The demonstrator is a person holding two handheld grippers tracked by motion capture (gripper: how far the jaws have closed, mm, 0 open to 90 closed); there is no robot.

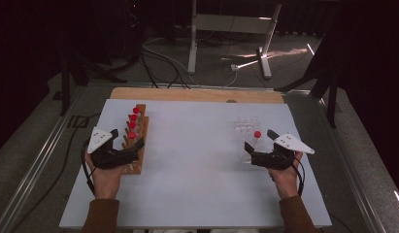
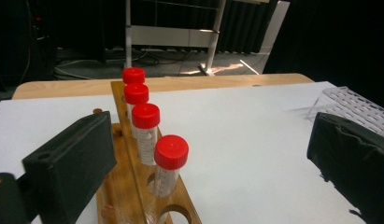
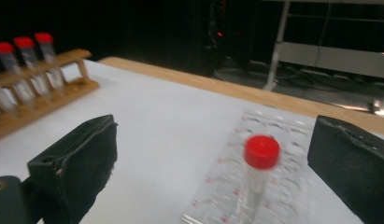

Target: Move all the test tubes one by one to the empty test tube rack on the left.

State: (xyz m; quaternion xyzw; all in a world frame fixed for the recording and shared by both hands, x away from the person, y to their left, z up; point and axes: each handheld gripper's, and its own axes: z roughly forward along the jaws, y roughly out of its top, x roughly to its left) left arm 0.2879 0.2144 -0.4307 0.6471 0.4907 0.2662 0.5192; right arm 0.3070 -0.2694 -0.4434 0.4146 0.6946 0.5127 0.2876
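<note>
Red-capped tubes (image 1: 133, 121), four in a row, stand upright in a wooden rack (image 1: 139, 145) at nine o'clock on the white table (image 1: 192, 160). A fifth tube (image 1: 257, 138) stands in a clear plastic rack (image 1: 246, 128) at three o'clock. The left gripper (image 1: 132, 138) hovers released around the wooden rack's near end; the right gripper (image 1: 259, 141) sits unclenched, jaws spread beside the single tube, gripping nothing.
</note>
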